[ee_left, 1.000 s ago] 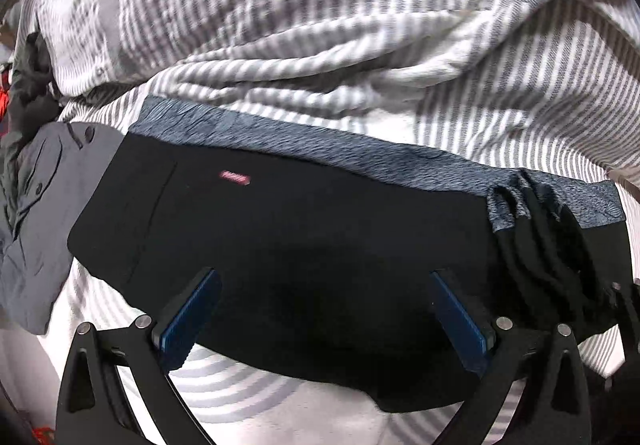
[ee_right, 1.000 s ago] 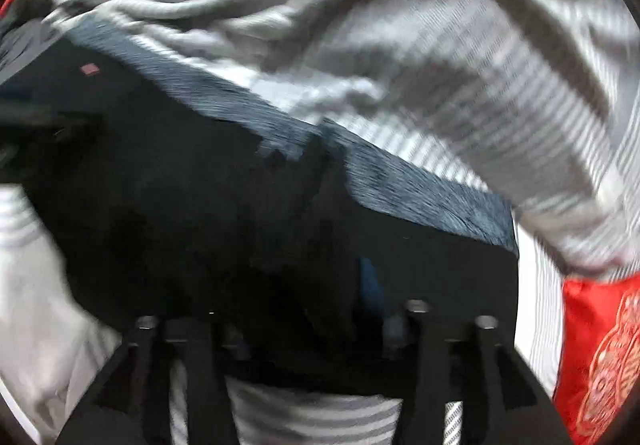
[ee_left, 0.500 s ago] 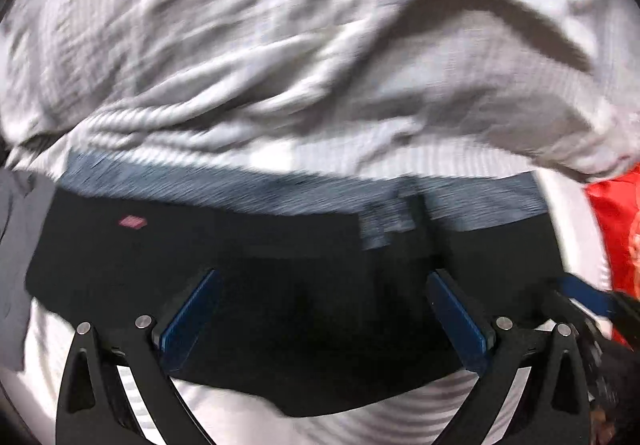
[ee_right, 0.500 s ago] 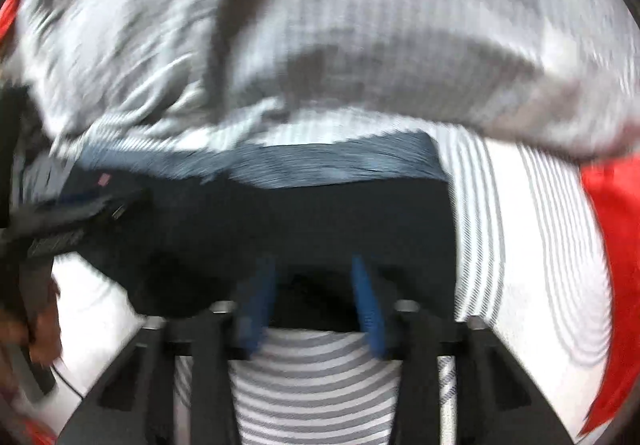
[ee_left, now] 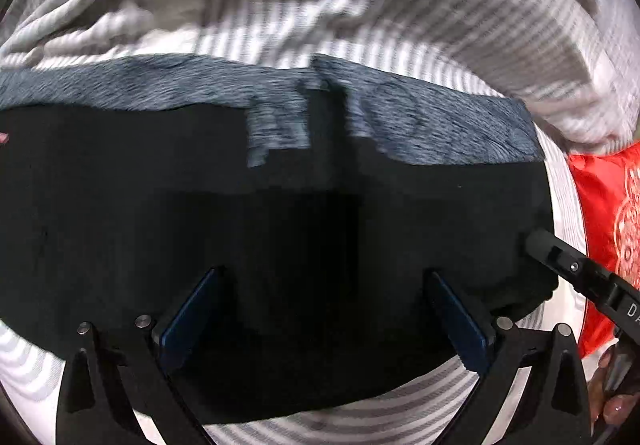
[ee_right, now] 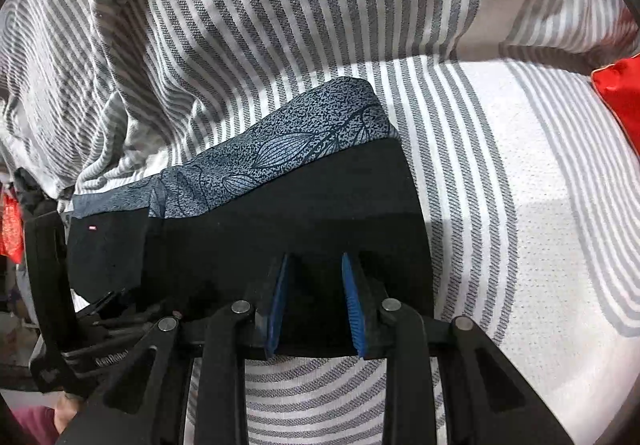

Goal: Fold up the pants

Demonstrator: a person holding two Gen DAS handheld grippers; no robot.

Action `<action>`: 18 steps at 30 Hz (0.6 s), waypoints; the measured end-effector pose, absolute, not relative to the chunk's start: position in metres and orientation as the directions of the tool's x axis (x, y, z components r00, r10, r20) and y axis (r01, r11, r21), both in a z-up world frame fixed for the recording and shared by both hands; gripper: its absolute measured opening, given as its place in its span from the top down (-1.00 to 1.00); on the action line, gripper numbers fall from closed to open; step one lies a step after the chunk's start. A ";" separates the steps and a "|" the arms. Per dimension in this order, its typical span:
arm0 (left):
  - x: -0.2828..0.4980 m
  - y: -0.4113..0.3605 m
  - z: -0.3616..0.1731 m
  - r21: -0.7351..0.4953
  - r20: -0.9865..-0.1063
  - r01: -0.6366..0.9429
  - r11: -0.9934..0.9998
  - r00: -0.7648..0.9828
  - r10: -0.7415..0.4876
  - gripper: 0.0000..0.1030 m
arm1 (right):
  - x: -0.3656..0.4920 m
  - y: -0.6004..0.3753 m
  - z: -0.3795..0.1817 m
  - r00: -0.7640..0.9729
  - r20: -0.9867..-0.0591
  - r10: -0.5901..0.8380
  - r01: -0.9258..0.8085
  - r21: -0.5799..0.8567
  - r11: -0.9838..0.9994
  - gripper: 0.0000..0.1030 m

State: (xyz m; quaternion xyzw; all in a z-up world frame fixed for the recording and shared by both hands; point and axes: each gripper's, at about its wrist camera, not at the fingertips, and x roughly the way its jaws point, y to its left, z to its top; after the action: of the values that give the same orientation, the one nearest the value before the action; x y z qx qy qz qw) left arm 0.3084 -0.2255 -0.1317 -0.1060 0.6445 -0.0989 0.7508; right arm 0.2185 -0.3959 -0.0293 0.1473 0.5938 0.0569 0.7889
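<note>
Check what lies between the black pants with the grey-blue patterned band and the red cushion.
Only bare striped grey-and-white bedding separates the black pants from the red cushion; the right wrist view shows it best.

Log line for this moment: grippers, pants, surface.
left gripper open over pants | right gripper part open at pants' near edge | pants folded, flat on striped sheet

Bed (ee_right: 520,245) with grey-white striped sheet. Folded black pants (ee_right: 280,213) with blue-grey patterned waistband lie flat on it. Rumpled striped blanket (ee_right: 240,25) bunched just behind pants. Red pillow (ee_left: 608,213) at right edge, near pants.
</note>
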 end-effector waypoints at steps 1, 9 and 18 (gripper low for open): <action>0.308 -0.225 -0.128 -0.265 -0.952 0.014 0.964 0.155 -0.264 -1.00 | 0.219 -0.397 -0.030 0.286 -0.918 0.274 0.083 0.308 0.948 0.41; 0.298 -0.194 -0.083 -0.185 -0.955 -0.052 0.981 0.244 -0.167 -1.00 | 0.223 -0.383 -0.013 0.237 -0.912 0.335 0.054 0.356 0.933 0.40; 0.285 -0.113 -0.077 -0.164 -0.954 -0.214 0.963 0.282 -0.100 -1.00 | 0.236 -0.288 -0.016 0.232 -0.900 0.368 -0.080 0.360 0.930 -0.27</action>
State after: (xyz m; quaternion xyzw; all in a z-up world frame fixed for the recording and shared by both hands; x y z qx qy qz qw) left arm 0.2853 -0.1129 -0.0770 -0.1311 0.5980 0.0360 0.7899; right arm 0.2360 -0.2882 -0.0162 0.1195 0.6026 0.1447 0.7756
